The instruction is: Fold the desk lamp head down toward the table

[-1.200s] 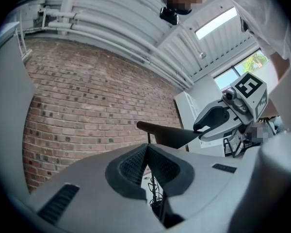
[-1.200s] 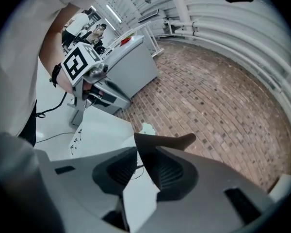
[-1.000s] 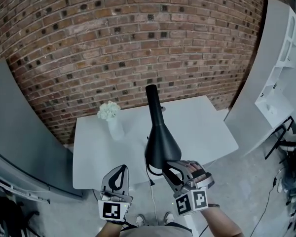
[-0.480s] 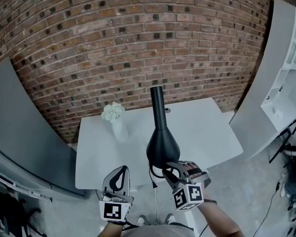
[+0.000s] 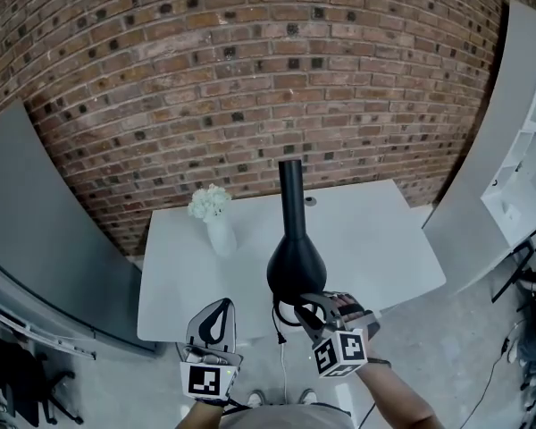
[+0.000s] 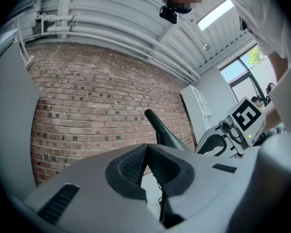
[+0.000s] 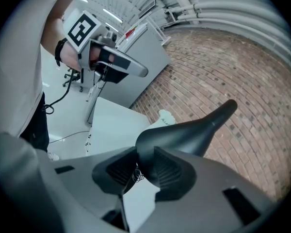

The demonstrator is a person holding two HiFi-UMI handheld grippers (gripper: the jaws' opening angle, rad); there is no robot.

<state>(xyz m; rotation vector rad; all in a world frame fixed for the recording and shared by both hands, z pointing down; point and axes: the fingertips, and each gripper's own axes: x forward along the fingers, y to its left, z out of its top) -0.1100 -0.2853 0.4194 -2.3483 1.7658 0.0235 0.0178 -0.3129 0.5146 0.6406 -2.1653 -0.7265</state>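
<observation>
A black desk lamp stands on the white table [image 5: 375,239], its cone-shaped head [image 5: 296,271] hanging over the near edge and its neck [image 5: 291,195] running back toward the brick wall. My right gripper [image 5: 305,308] has the head's rim between its pads [image 7: 167,171], and the jaws are closing on it; the lamp head [image 7: 184,132] fills the right gripper view. To the left of the lamp, my left gripper [image 5: 218,309] hovers at the table's front edge, shut and empty [image 6: 147,152]. The lamp [image 6: 162,130] shows just beyond it.
A small white vase of white flowers [image 5: 214,220] stands at the table's back left. The lamp's cable [image 5: 281,342] hangs off the front edge. A grey panel [image 5: 27,239] flanks the left, white shelving [image 5: 518,177] the right, and a brick wall rises behind.
The lamp head has sunk lower with my right gripper on its rim, and looks smaller from above. The left gripper has stayed where it was.
</observation>
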